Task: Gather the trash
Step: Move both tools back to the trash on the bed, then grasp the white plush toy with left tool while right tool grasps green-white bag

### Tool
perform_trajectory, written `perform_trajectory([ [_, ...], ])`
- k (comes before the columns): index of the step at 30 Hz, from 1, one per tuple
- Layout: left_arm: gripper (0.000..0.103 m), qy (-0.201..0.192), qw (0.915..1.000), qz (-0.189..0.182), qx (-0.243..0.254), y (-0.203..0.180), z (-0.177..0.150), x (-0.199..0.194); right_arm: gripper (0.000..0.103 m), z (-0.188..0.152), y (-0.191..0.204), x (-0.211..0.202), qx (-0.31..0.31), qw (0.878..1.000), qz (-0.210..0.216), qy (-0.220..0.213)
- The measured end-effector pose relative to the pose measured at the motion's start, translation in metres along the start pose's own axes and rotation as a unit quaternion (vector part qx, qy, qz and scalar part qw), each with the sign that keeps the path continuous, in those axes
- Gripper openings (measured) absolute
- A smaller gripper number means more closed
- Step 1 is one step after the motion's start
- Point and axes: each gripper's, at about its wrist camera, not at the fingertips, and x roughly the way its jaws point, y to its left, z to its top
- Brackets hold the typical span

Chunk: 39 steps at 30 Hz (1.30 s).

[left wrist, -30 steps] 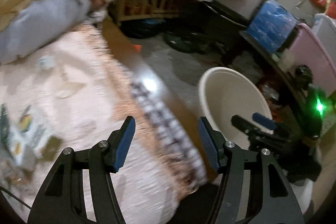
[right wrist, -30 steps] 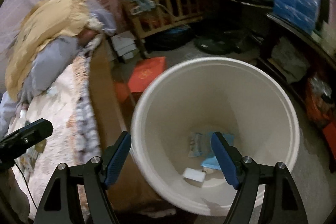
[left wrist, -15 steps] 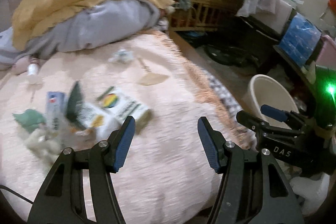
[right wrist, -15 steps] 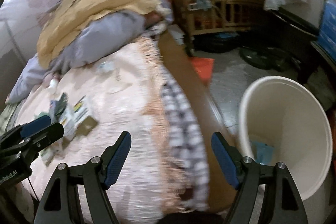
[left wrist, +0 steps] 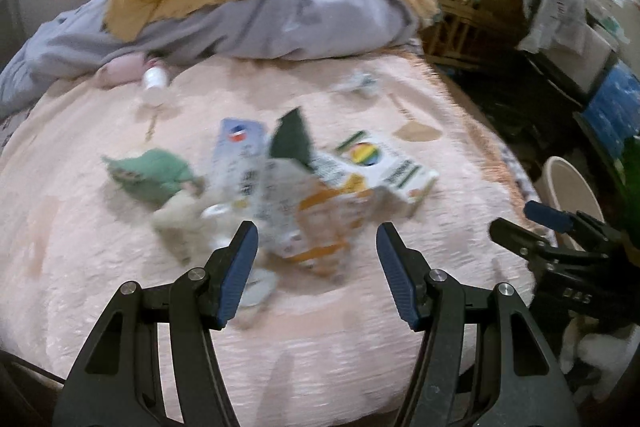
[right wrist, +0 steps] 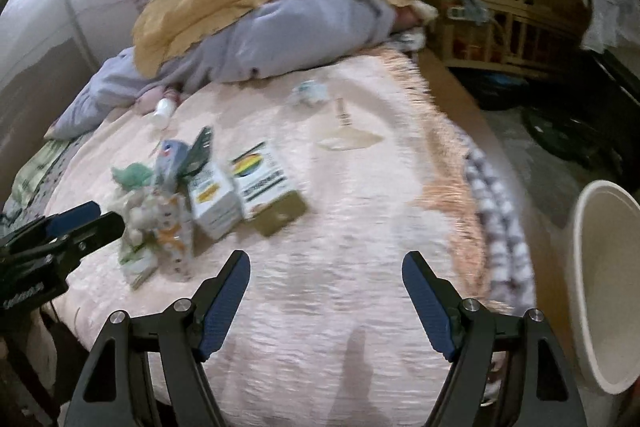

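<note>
Both tools hang over the bed [right wrist: 340, 287], tilted down at its pink cover, and neither carries anything. The left gripper [left wrist: 316, 267] has its jaws spread with only air between the blue pads; it looks straight at the heap of trash [left wrist: 304, 187], presumably so one piece can slide between the fingers. The right gripper [right wrist: 326, 301] is spread a little wider, also empty, over bare cover nearer the bed's right edge.

The trash sits together toward the left side of the bed, well back from the near edge: a carton with a rainbow disc [right wrist: 264, 179], a smaller white and yellow box [right wrist: 212, 203] touching it, a crumpled orange-printed wrapper [left wrist: 304, 223], a blue and white pack [left wrist: 238, 151], a green scrap [left wrist: 152, 175] and some pale wadding [left wrist: 180, 223]. Further back, near the folded bedding [right wrist: 288, 27] (a yellow blanket on a grey quilt), lie a small white bottle [right wrist: 163, 113], a crumpled wad [right wrist: 310, 93] and a tan wooden piece [right wrist: 348, 137].

The white bin [right wrist: 604, 283] stands on the floor just off the bed's right edge, mouth up, close enough that a short carry should reach it. A fair amount of trash is left to collect.
</note>
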Motion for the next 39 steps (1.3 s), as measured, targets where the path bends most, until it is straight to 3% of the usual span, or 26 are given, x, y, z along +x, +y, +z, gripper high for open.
perform_trajectory([
  [8, 0.06, 0.033, 0.9975, 0.035, -0.052, 0.067, -0.015, 0.011, 0.076, -0.006, 0.032, 0.017, -0.029, 0.999, 0.038, 0.024],
  [13, 0.06, 0.047, 0.9956, 0.042, -0.069, 0.084, -0.026, 0.021, 0.076, -0.01, 0.042, 0.023, -0.039, 0.997, 0.056, 0.033],
  [21, 0.061, 0.053, 0.9896, 0.015, -0.133, 0.101, -0.018, 0.045, 0.076, -0.008, 0.055, 0.033, -0.055, 0.996, 0.062, 0.044],
  [24, 0.061, 0.046, 0.9844, -0.018, -0.169, 0.108, -0.011, 0.055, 0.076, -0.008, 0.056, 0.036, -0.057, 0.995, 0.063, 0.047],
  [32, 0.063, 0.027, 0.9796, -0.007, -0.199, 0.117, 0.005, 0.079, 0.076, 0.0, 0.061, 0.042, -0.061, 0.994, 0.07, 0.048],
  [33, 0.06, 0.025, 0.9804, -0.005, -0.195, 0.118, 0.006, 0.081, 0.076, 0.001, 0.064, 0.043, -0.065, 0.994, 0.072, 0.048],
  [35, 0.039, 0.022, 0.9838, -0.002, -0.178, 0.117, 0.009, 0.08, 0.076, 0.003, 0.07, 0.043, -0.072, 0.993, 0.076, 0.047],
  [36, 0.02, 0.024, 0.9851, -0.004, -0.17, 0.116, 0.009, 0.08, 0.076, 0.004, 0.073, 0.044, -0.076, 0.993, 0.078, 0.046],
  [39, 0.014, 0.034, 0.9862, -0.016, -0.161, 0.121, 0.011, 0.077, 0.076, 0.008, 0.081, 0.046, -0.082, 0.992, 0.085, 0.048],
])
